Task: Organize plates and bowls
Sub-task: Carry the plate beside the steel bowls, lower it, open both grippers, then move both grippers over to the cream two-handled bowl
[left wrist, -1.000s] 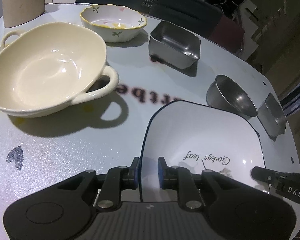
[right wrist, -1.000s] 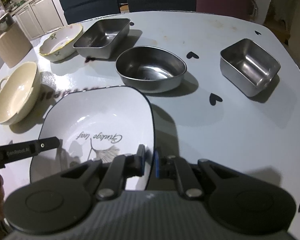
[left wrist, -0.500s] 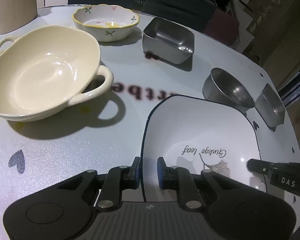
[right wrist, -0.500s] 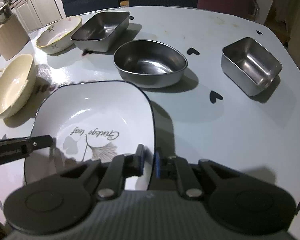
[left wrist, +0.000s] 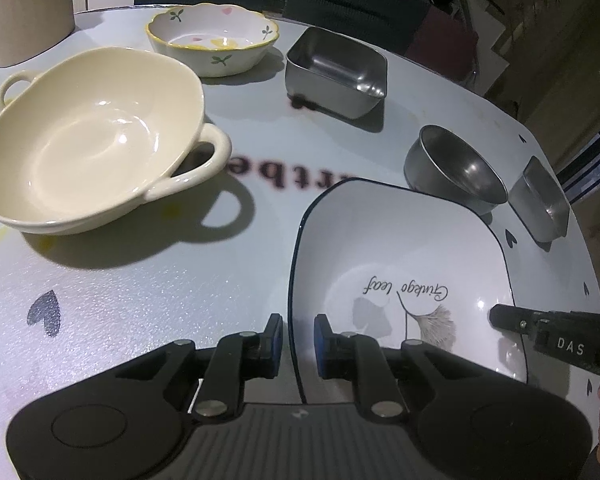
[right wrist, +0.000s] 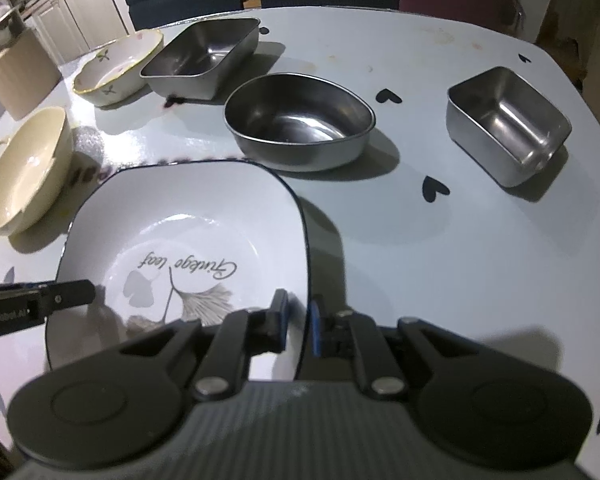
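Observation:
A white square plate (left wrist: 400,248) with a dark rim and a leaf print is held from both sides just above the table. My left gripper (left wrist: 298,332) is shut on its left rim, which runs between the blue pads. My right gripper (right wrist: 299,312) is shut on the opposite rim of the plate (right wrist: 188,208). A cream two-handled bowl (left wrist: 88,132) sits to the left. Behind it stands a floral bowl (left wrist: 212,40). A round steel bowl (right wrist: 296,120) lies just beyond the plate's far edge.
A rectangular steel tray (right wrist: 200,60) sits at the back beside the floral bowl (right wrist: 116,68). A small square steel container (right wrist: 504,120) stands at the right, near the table (right wrist: 460,260) edge. A beige ribbed container (left wrist: 28,8) stands far left. Chairs line the far side.
Both grippers keep hold of the plate. The views have shifted only slightly; nothing on the table has moved.

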### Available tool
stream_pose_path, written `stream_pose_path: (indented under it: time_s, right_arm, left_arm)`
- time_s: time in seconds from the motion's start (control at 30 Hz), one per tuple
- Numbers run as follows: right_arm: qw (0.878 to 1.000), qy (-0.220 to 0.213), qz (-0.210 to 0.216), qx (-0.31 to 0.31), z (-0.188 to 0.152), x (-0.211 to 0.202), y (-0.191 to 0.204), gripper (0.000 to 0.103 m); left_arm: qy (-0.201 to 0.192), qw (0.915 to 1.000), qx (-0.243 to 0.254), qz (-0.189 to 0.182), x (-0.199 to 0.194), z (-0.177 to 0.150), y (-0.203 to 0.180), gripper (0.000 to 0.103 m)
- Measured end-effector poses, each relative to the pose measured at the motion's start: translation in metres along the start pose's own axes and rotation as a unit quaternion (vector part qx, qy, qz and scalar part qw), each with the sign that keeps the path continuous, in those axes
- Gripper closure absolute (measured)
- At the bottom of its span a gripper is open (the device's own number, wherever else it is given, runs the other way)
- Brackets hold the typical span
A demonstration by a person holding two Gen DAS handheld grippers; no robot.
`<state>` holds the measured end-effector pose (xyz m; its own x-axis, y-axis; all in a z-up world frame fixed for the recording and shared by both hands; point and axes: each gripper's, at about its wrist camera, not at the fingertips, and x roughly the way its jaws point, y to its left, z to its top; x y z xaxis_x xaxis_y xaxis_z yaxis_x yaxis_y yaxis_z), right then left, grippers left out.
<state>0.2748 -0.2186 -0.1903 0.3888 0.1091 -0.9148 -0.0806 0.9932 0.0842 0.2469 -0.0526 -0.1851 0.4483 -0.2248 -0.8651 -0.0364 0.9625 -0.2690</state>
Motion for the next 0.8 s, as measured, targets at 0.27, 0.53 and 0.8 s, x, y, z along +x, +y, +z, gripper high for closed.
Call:
stream_pose_path:
  time_s: [0.27, 0.53, 0.8]
  right_arm:
    - [1.0, -0.006, -0.009, -0.024, -0.005, 0.0, -0.001, 0.063]
    - [0.999, -0.019, -0.022, -0.025, -0.009, -0.016, -0.001, 0.028]
    - [0.998, -0.054, -0.028, -0.008, -0.018, -0.04, -0.009, 0.001]
  left_arm:
    - [0.001, 1.0, 0.001, 0.005, -0.002, 0.0, 0.0, 0.083]
    - [-0.007, 0.9998, 0.014, 0.011, -0.012, -0.006, -0.004, 0.02]
    - [-0.03, 0.9995, 0.004, 0.004, -0.038, -0.01, -0.002, 0.001]
